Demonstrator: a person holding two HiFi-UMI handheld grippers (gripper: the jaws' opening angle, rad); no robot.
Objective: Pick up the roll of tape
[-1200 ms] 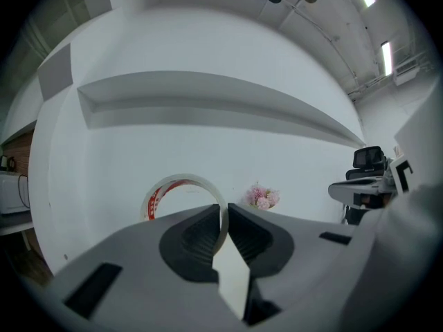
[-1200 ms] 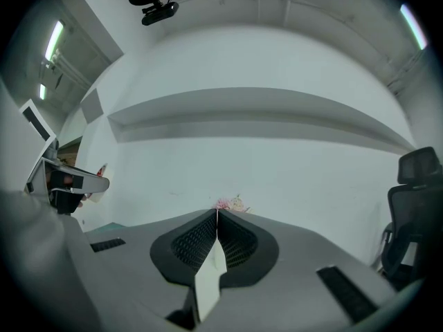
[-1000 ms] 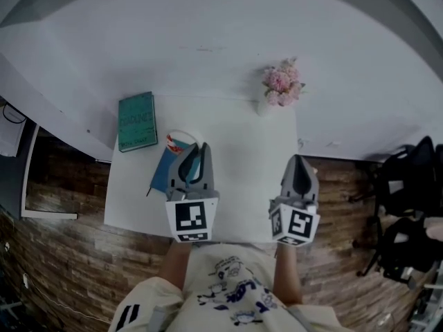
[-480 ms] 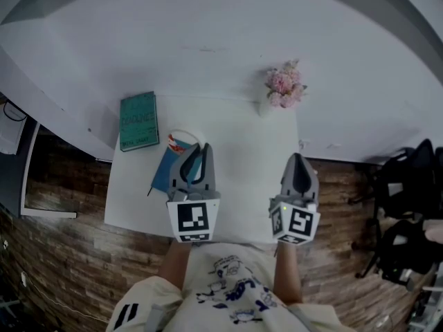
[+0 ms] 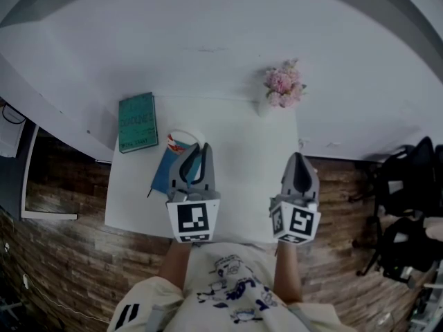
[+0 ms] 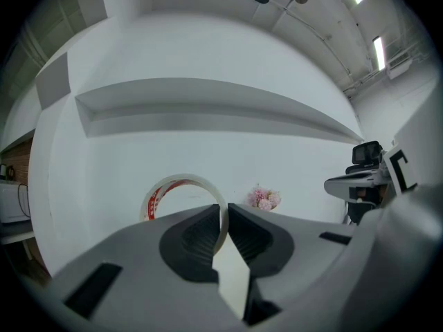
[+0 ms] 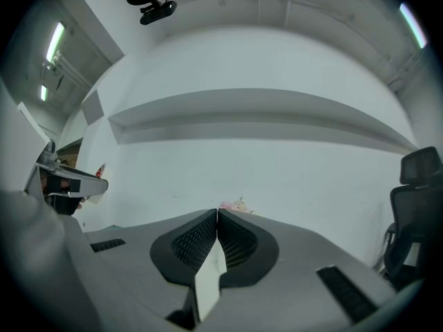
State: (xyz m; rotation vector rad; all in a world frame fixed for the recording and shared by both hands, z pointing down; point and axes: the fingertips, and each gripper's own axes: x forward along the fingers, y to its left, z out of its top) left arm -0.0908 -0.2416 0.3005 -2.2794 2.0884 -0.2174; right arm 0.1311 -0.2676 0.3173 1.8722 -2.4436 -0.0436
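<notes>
Tape roll: the tape roll [image 5: 181, 133] [image 6: 154, 198] is at 11 o'clock from the left gripper's tips, above the table [image 5: 242, 151].
Left gripper: the left gripper [image 5: 199, 148] [image 6: 223, 216] is almost closed and pinches the tape's thin wall.
Right gripper: the right gripper [image 5: 299, 159] [image 7: 217, 220] has its jaws together and holds nothing.
Done: the tape is grabbed and looks lifted.
Left: maybe just lifting it higher.
Vase: the vase [image 5: 262, 106] is at the table's 1 o'clock corner, with pink flowers [image 5: 282, 85] in it.

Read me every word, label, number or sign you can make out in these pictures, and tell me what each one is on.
No text here can be read.
Cover of the green book: pale lettering, too blurred to read.
Band of the roll of tape: red print, too small to read.
The marker cubes: black-and-white square codes, no words.
Front of the shirt: dark print, unreadable.
</notes>
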